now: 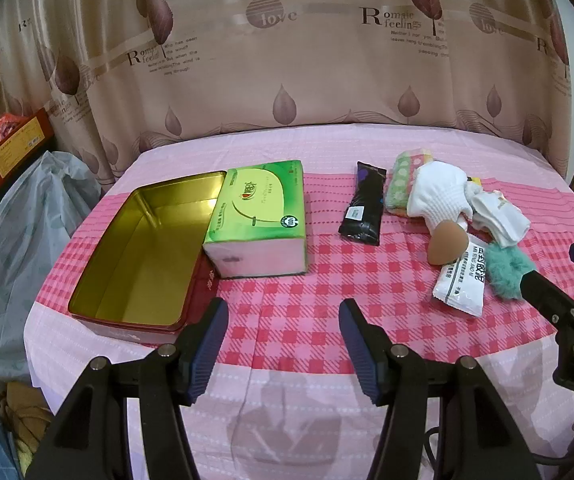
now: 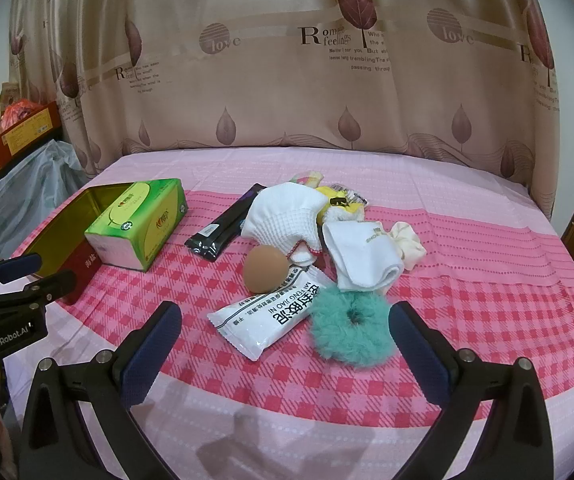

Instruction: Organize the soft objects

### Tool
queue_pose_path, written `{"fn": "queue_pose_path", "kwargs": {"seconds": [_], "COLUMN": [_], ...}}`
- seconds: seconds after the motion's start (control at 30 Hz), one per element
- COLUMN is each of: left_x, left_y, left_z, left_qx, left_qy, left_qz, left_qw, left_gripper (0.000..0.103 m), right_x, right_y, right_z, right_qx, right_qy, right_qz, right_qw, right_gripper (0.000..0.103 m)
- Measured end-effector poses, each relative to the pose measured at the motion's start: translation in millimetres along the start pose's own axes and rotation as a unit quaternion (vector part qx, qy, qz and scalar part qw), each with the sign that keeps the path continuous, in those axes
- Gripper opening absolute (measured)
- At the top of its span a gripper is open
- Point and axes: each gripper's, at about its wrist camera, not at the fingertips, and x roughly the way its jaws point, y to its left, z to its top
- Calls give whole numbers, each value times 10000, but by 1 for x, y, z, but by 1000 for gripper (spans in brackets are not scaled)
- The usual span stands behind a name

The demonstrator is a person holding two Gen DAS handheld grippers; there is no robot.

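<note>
On the pink checked surface [image 2: 467, 292], the fluffy teal hair scrunchie [image 2: 351, 330] lies between the spread, empty fingers of the right tool [image 2: 285, 332], touching the white sealed sachet [image 2: 271, 316]; closing risks catching both. The left tool [image 1: 283, 320] hovers released beside the open gold-lined tin [image 1: 143, 248].

Yellow item [image 2: 339, 200]: mostly hidden behind the white knit piece [image 2: 287, 216], kind not tellable; patterned pack [image 1: 401, 182]: right part covered by that knit piece, print unreadable; black packet [image 2: 223, 228]: far end tucked behind the knit piece, label too small to read; tin [image 2: 67, 240]: right side hidden by the tissue pack [image 2: 143, 220]; orange boxes [image 1: 11, 140] at far left: cut by the picture's edge, labels illegible.
</note>
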Motion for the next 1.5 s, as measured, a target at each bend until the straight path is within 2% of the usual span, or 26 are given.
{"fn": "queue_pose_path", "kwargs": {"seconds": [1.5], "left_x": [6], "left_y": [7], "left_z": [-7], "left_qx": [-23], "left_qy": [59], "left_qz": [-31], "left_qw": [10000], "left_gripper": [59], "right_x": [6], "right_y": [-1], "right_z": [-2], "right_qx": [21], "right_qy": [82], "right_qz": [-98], "right_qw": [9999], "right_gripper": [102]}}
